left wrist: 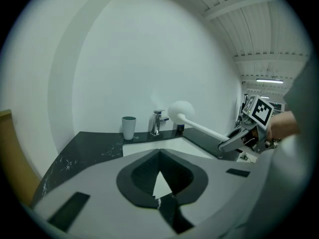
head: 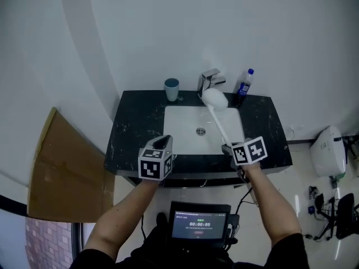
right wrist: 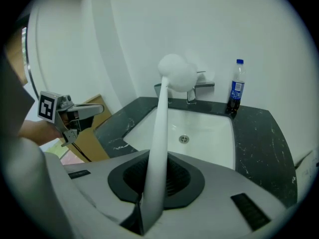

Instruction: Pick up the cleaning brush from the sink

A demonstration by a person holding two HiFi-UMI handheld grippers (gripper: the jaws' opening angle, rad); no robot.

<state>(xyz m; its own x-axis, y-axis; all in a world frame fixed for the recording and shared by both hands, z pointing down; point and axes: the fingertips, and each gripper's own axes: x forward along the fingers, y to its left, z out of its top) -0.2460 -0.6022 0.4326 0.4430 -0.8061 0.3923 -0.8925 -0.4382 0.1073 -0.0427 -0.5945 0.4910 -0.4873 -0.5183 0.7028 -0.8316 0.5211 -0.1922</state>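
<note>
The cleaning brush has a round white head (head: 215, 98) and a long white handle (head: 221, 129). It hangs in the air over the white sink (head: 179, 122), head up toward the faucet. My right gripper (head: 227, 148) is shut on the lower end of the handle, at the sink's front right edge. In the right gripper view the handle (right wrist: 158, 148) rises from between the jaws of the right gripper (right wrist: 155, 171) to the head (right wrist: 175, 71). My left gripper (head: 162, 142) hovers over the front left of the counter, shut and empty; the left gripper (left wrist: 159, 156) looks toward the brush head (left wrist: 180, 111).
The black counter (head: 134, 122) carries a blue-grey cup (head: 171, 89), a chrome faucet (head: 210, 82) and a dark bottle with a blue cap (head: 243, 87) along the back wall. A cardboard sheet (head: 61, 167) leans at the left. A white appliance (head: 328, 150) stands on the floor at the right.
</note>
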